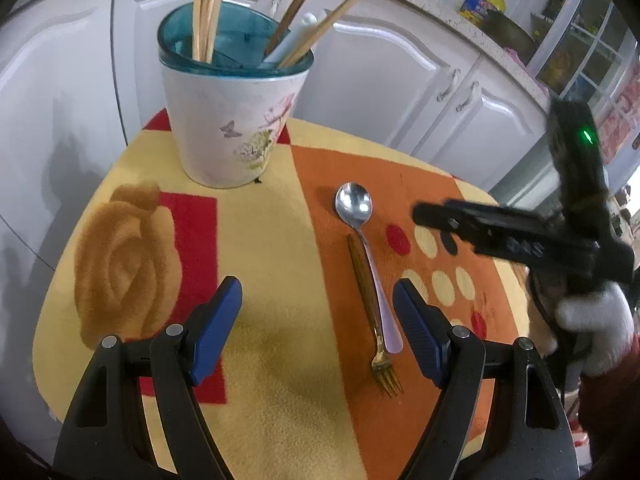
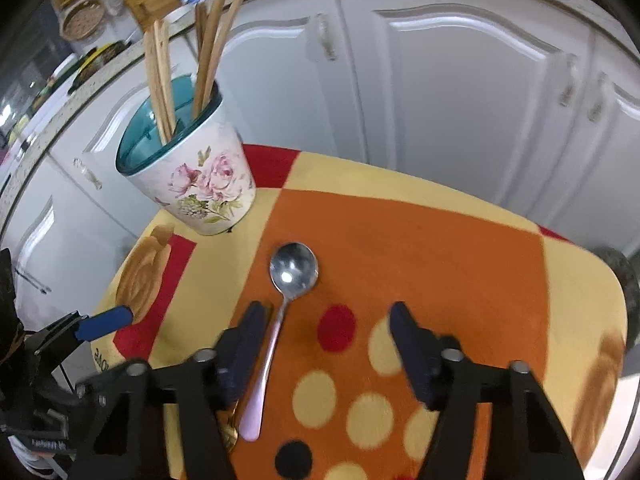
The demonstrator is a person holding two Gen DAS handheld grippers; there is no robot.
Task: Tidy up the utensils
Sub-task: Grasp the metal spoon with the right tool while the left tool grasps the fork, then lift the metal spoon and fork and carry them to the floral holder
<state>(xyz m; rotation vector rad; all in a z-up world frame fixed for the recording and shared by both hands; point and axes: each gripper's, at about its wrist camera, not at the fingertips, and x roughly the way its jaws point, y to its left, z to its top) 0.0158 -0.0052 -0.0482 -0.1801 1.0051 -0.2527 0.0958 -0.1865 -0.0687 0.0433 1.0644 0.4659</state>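
Steel spoon (image 2: 294,270), pink handle, beside gold fork (image 1: 378,320) on desk (image 1: 260,380); my left fingers (image 1: 318,330) wide open, empty; right fingers (image 2: 326,344) apart, nothing gripped.

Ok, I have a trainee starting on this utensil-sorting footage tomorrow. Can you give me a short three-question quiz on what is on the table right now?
1. True or false: the spoon already stands in the holder.
2. Which utensil lies beside the spoon on the cloth? A) knife B) fork C) ladle
3. What is the left gripper holding?

Key
1. False. The spoon lies flat on the orange patch of the cloth, its bowl toward the holder.
2. B. The fork lies alongside the spoon, its tines pointing away from the holder.
3. Nothing; its jaws stand open above the cloth. The right gripper is open too, the spoon handle just inside its left finger.
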